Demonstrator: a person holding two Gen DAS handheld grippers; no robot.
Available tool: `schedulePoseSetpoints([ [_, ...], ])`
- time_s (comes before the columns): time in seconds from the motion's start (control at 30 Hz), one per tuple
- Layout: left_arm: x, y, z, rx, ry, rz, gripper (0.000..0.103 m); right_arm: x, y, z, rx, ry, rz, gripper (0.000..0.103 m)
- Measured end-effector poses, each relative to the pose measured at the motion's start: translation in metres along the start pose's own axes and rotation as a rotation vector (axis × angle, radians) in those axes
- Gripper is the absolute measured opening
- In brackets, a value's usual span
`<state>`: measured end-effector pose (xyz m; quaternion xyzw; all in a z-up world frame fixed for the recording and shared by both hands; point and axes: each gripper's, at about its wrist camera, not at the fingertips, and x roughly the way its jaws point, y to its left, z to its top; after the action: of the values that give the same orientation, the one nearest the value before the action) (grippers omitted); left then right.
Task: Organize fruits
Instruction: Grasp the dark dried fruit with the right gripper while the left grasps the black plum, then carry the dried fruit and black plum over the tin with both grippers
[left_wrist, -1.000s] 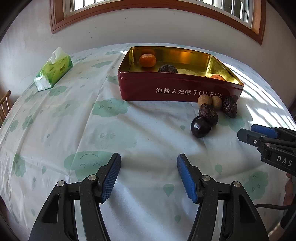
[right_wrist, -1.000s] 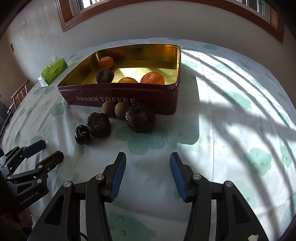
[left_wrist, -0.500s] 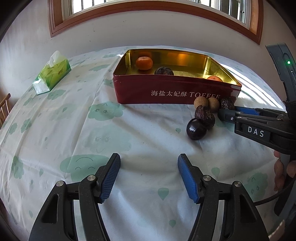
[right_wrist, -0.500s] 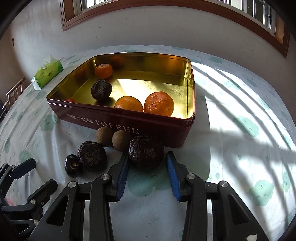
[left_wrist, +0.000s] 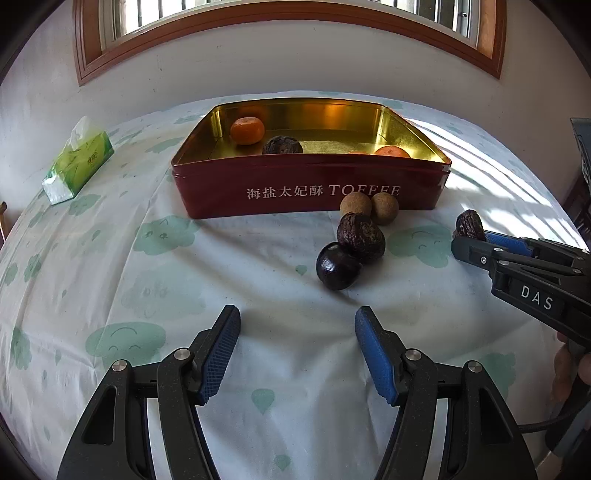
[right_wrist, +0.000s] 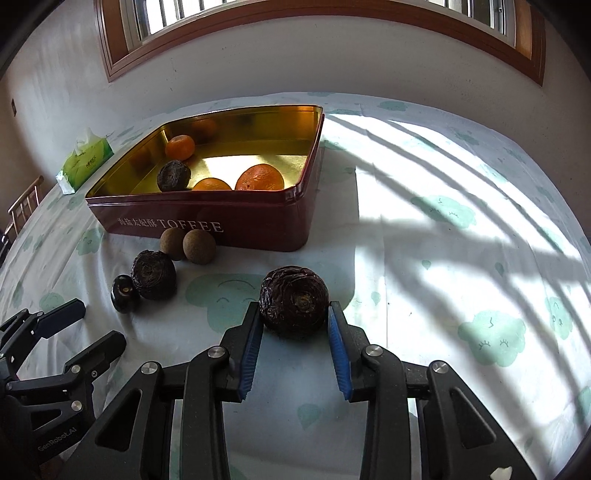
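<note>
A red toffee tin (left_wrist: 295, 192) (right_wrist: 229, 218) with a gold inside holds oranges (right_wrist: 259, 178) and a wrinkled dark fruit (right_wrist: 173, 175). In front of it lie two brown round fruits (left_wrist: 369, 206) (right_wrist: 188, 242), a wrinkled dark fruit (left_wrist: 361, 237) (right_wrist: 153, 274) and a smooth dark fruit (left_wrist: 337, 266) (right_wrist: 125, 288). My right gripper (right_wrist: 294, 317) is shut on another wrinkled dark fruit (right_wrist: 294, 302) (left_wrist: 469, 225), held off to the right of the pile. My left gripper (left_wrist: 295, 325) is open and empty, short of the smooth dark fruit.
A green tissue pack (left_wrist: 79, 162) (right_wrist: 85, 160) lies at the far left of the cloth-covered table (left_wrist: 110, 258). A wall with a wooden window frame runs behind the table. A chair back (right_wrist: 22, 206) shows at the left edge.
My right gripper moved in on the largest wrinkled fruit, closed on it and carried it back away from the tin. My left gripper stayed open and shifted slightly.
</note>
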<state>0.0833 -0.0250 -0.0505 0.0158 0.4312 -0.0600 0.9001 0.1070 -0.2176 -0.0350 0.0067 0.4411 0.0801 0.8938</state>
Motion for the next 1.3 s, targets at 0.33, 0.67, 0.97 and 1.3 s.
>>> schedulePoseSetpoints([
  [0.33, 0.014, -0.008, 0.018, 0.004, 0.004, -0.007, 0.065, -0.003, -0.014, -0.004, 0.016, -0.020, -0.029, 0.032],
  [0.67, 0.018, -0.007, 0.022, 0.005, -0.016, -0.016, 0.050, -0.004, -0.011, -0.006, 0.001, -0.027, -0.041, 0.034],
  [0.97, 0.016, -0.006, 0.022, 0.005, -0.024, -0.033, 0.027, -0.004, -0.011, -0.006, -0.001, -0.027, -0.043, 0.034],
  [1.3, 0.014, -0.006, 0.020, 0.001, -0.027, -0.028, 0.026, -0.004, -0.010, -0.006, -0.006, -0.026, -0.048, 0.034],
])
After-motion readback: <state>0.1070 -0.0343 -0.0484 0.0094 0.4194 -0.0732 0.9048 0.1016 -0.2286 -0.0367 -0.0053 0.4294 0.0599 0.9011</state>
